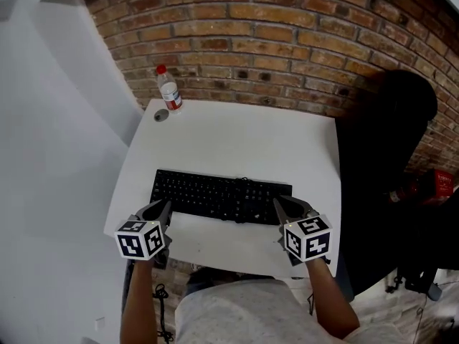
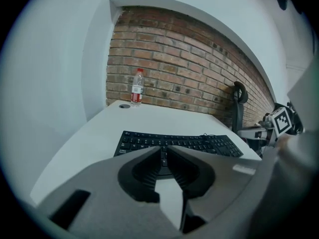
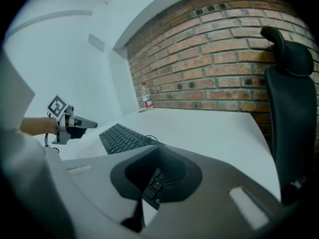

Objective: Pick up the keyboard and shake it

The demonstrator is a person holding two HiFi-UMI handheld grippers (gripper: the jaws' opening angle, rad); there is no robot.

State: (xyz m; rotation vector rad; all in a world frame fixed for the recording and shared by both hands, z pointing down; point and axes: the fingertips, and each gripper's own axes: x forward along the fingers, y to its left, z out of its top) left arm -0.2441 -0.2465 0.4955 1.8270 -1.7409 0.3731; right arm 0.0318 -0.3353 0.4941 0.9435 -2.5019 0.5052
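A black keyboard lies flat near the front edge of the white table, its cable bunched at the back. My left gripper hovers at its front left corner. In the left gripper view the jaws show only a narrow slit with nothing in it, and the keyboard lies just beyond the tips. My right gripper is at the keyboard's front right corner. Its jaws are shut and empty, with the keyboard stretching off to the left below them. I cannot tell whether either gripper touches it.
A clear plastic bottle with a red cap stands at the table's back left corner, a small round lid beside it. A black office chair stands at the table's right side. Behind runs a brick wall.
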